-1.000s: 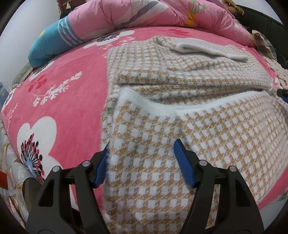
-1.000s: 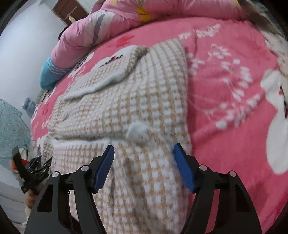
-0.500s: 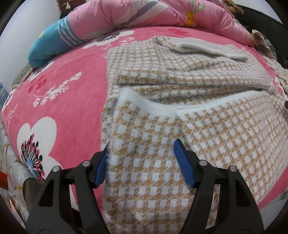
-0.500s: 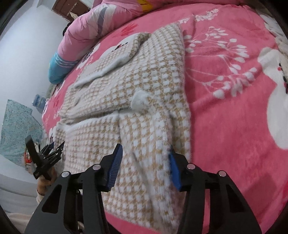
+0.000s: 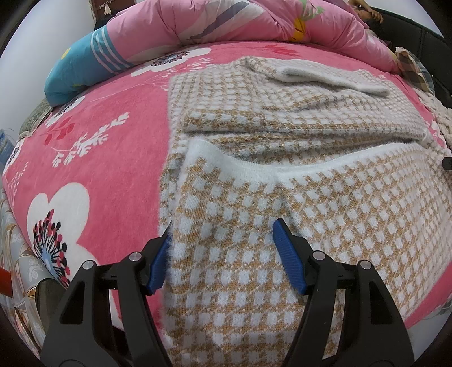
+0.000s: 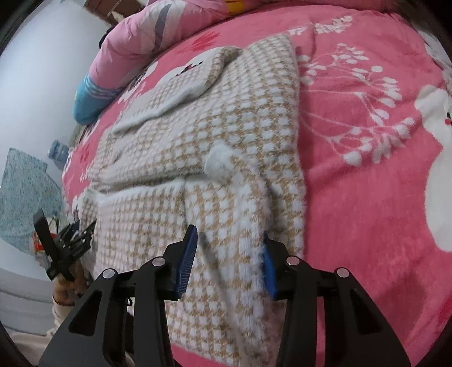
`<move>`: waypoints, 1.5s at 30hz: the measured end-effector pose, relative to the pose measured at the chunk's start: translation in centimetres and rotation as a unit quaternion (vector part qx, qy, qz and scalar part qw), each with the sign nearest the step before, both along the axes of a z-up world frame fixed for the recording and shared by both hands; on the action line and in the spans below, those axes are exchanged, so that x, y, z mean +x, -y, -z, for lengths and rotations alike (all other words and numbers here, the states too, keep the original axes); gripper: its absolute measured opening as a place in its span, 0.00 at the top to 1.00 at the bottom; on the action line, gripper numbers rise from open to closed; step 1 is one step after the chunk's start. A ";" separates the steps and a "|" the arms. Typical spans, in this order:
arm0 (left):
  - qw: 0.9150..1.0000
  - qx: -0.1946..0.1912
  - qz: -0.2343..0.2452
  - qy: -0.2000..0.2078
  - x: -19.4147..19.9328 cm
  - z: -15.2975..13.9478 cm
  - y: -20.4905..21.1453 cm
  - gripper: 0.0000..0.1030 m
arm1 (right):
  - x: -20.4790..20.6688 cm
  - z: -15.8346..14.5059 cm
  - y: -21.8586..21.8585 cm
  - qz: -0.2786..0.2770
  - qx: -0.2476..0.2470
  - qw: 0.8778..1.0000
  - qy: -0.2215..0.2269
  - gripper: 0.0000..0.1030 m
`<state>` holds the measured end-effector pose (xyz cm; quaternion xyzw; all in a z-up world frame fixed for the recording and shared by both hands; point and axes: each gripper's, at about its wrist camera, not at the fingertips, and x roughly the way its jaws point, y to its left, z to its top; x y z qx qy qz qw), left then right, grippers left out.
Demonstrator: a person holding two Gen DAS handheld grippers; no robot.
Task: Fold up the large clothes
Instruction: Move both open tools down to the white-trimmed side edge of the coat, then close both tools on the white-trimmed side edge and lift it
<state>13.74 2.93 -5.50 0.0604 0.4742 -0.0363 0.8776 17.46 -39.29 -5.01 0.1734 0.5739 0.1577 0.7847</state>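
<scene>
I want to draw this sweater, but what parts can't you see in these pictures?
- Sweater near hem: both views, cut off by the frame's bottom edge and the gripper bodies.
- Right gripper pads' contact: right wrist view, blurred, fuzzy knit covers the right pad.
- Left gripper: right wrist view, too small to judge.

Sweater [image 5: 282,180] – tan-and-white check, white fuzzy trim. Blanket [image 5: 118,158] – hot pink, white flowers and sprigs, red-black stamens. Quilt [image 5: 226,22] – pale pink, grey stripes, yellow bloom. Pillow [image 5: 82,70] – teal, pink stripes. Gripper pads [image 5: 288,254] – blue, black arms.
</scene>
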 end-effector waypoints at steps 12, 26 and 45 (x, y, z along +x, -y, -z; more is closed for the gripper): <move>1.000 0.000 -0.002 0.000 -0.1 0.0 0.1 0.37 | 2.6 1.1 -1.0 -0.002 -0.028 1.000 -0.003 0.61; 1.000 0.026 -0.005 0.016 -0.1 0.0 0.5 0.38 | 2.0 0.9 -3.5 -0.025 -0.122 0.992 0.028 0.61; 0.999 0.013 -0.027 0.041 -1.4 -2.1 -0.5 0.89 | -0.6 -1.5 -5.8 -0.025 -0.173 0.981 0.086 0.89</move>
